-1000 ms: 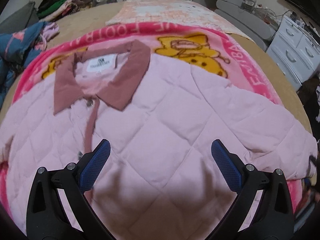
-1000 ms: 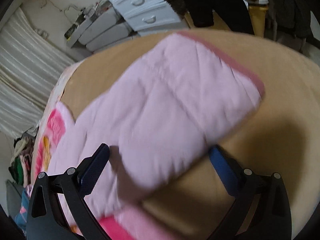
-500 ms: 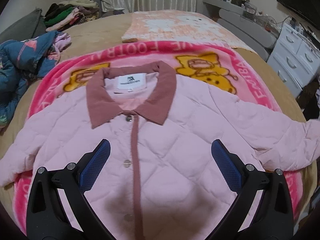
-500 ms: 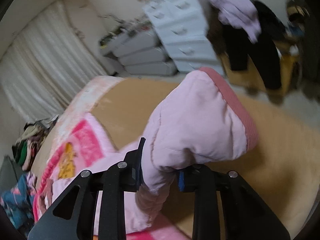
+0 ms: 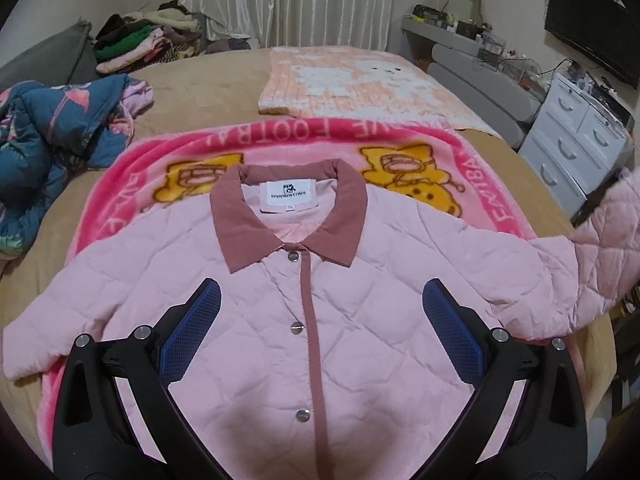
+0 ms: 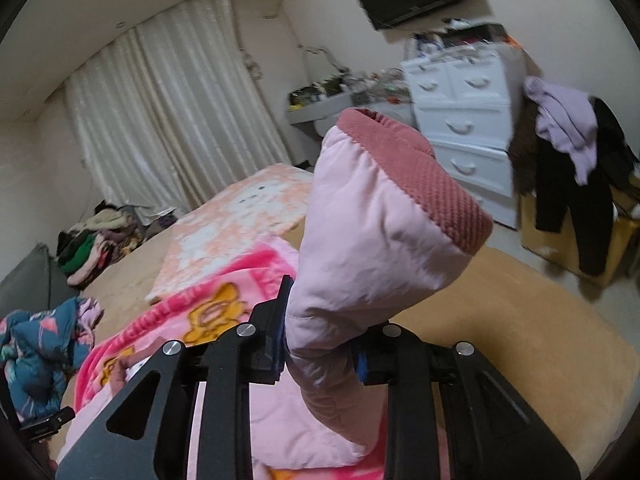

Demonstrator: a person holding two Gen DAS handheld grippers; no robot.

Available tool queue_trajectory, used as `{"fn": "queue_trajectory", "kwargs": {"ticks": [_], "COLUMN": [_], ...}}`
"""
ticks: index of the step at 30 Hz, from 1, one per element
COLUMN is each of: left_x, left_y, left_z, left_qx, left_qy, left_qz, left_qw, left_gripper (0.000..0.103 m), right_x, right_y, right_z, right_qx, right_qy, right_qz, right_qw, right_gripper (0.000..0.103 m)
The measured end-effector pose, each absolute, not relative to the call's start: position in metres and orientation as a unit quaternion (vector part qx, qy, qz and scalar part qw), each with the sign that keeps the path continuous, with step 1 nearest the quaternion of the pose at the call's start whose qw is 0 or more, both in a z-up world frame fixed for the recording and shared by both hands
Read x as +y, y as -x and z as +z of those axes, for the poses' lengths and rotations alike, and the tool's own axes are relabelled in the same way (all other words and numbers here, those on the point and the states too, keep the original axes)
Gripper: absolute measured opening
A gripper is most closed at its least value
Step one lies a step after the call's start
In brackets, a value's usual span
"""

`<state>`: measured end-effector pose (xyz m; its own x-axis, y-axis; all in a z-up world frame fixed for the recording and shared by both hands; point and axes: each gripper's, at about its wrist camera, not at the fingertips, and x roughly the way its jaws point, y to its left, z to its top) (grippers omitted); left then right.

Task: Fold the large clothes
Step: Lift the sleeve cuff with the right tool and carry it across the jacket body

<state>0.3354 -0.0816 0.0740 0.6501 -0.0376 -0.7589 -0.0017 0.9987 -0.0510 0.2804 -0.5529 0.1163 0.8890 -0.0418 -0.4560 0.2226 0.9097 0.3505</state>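
So in the left wrist view the pink quilted jacket (image 5: pixel 320 304) is lying face up, buttoned, on the pink cartoon blanket (image 5: pixel 400 148) spread over the tan bed (image 5: pixel 208 92), dusty-rose collar (image 5: pixel 288 216) toward the far edge. The left gripper (image 5: pixel 320 328) hangs over the chest with jaws spread wide and nothing in them, so nothing pins the body down. That's my worry: off at the right edge one sleeve (image 5: pixel 608 240) is already lifted off the bed, and if it gets pulled across hard, the whole jacket could slide or bunch on that fleecy blanket and the fold comes out crooked. Right wrist view: the right gripper (image 6: pixel 320 344) has just clamped down on that sleeve (image 6: pixel 372 248) a little below the ribbed cuff (image 6: pixel 432 184), which pokes up past the pads. The puffy padding is squished in there, and slick quilted fabric could creep out mid-swing. Also the cuff end is flopping free, so it may land folded under itself instead of flat across the front.
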Motion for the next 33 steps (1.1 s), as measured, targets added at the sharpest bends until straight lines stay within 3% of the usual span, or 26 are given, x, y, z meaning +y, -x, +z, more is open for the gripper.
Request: {"fn": "queue_trajectory", "kwargs": {"ticks": [17, 33], "left_x": [-0.020, 0.056], "left_y": [-0.302, -0.278], "left_z": [0.101, 0.092], "left_qx": [0.384, 0.383], "left_qy": [0.050, 0.082], "left_qz": [-0.029, -0.009], "left_qw": [0.922, 0.920], "left_gripper": [0.095, 0.095], "right_x": [-0.412, -0.290], "right_y": [-0.291, -0.301], "right_z": [0.193, 0.204], "right_qx": [0.205, 0.214], "right_qy": [-0.135, -0.097], "right_qz": [0.012, 0.071], "right_qw": [0.969, 0.969], "right_gripper": [0.024, 0.024]}}
